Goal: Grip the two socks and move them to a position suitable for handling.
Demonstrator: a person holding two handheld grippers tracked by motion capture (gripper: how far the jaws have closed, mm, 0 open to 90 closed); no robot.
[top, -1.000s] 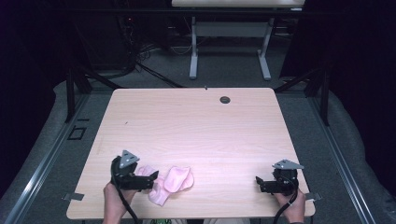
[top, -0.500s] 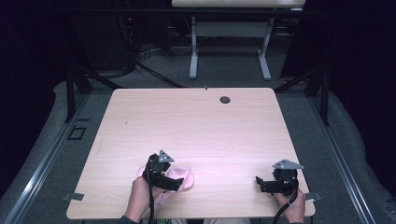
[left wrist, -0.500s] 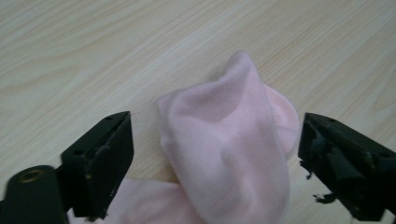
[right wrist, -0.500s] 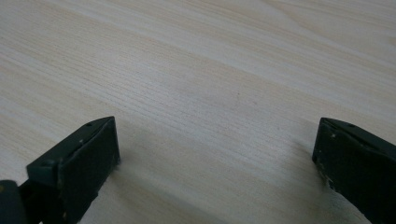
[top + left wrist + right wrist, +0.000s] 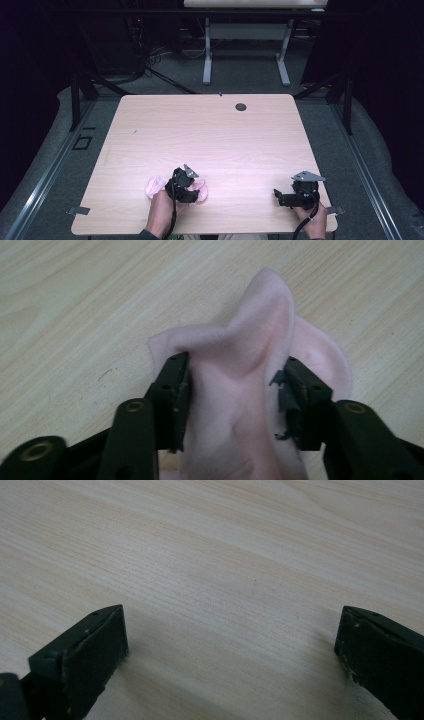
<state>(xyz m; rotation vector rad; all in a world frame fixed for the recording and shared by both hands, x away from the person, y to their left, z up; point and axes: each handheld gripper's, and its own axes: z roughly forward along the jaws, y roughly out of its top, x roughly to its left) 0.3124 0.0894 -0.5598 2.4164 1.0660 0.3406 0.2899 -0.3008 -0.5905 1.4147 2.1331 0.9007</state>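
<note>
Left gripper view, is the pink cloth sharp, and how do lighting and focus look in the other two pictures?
Left gripper view: the pink cloth is fairly sharp and evenly lit, while the near fingers look soft. Right gripper view: the table grain is crisp mid-frame, with faint shadows beside the dark fingers. High view: the table is bright, the surroundings nearly black, the picture grainy.

High view overhead, facing forward-down on table [image 5: 210, 130]; both gripper views close, low over same tabletop
</note>
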